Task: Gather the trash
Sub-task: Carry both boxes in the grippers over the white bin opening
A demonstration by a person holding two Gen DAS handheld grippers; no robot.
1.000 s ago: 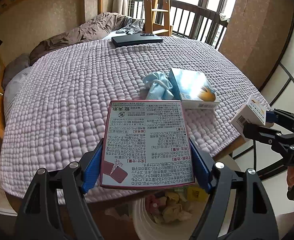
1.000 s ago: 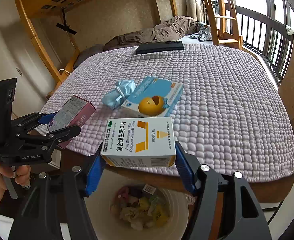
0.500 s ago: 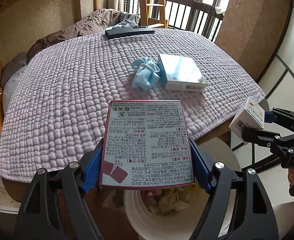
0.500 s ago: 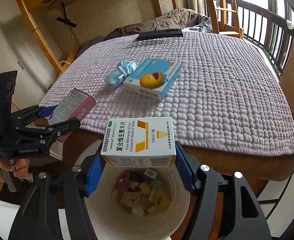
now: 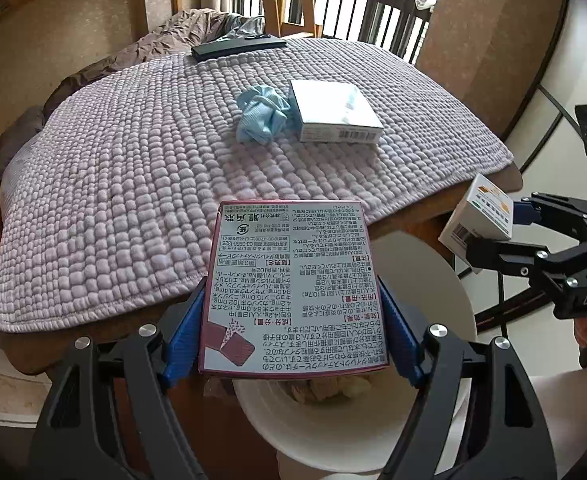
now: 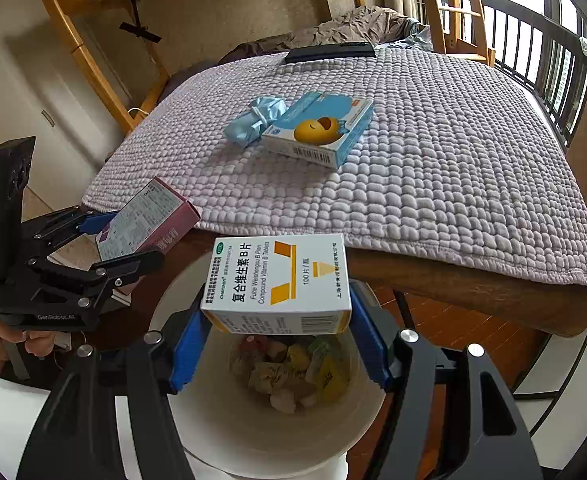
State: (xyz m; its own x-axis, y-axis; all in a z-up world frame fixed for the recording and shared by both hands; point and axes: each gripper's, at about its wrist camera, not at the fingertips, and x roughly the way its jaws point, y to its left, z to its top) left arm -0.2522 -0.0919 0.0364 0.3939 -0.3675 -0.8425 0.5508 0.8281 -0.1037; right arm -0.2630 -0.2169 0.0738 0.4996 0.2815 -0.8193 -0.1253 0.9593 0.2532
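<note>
My left gripper (image 5: 293, 336) is shut on a maroon-edged box (image 5: 293, 288) printed with Japanese text, held above the white trash bin (image 5: 425, 264). My right gripper (image 6: 277, 336) is shut on a white and orange vitamin B box (image 6: 279, 278), held over the same bin (image 6: 221, 420), which holds crumpled wrappers. Each gripper shows in the other view: the right one with its box (image 5: 479, 216), the left one with its box (image 6: 149, 218). On the table lie a blue box with an orange cartoon (image 6: 319, 130) and a crumpled blue cloth (image 6: 255, 120).
The table carries a lilac quilted cover (image 5: 133, 168). A black flat device (image 5: 237, 48) lies at the far edge. A wooden ladder (image 6: 449, 4) and a dark railing (image 6: 549, 64) stand beyond. The bin sits on the floor against the table's near edge.
Both grippers have pulled back from the table and lowered with their boxes, so the trash bin now sits directly below them. Both stay shut.
</note>
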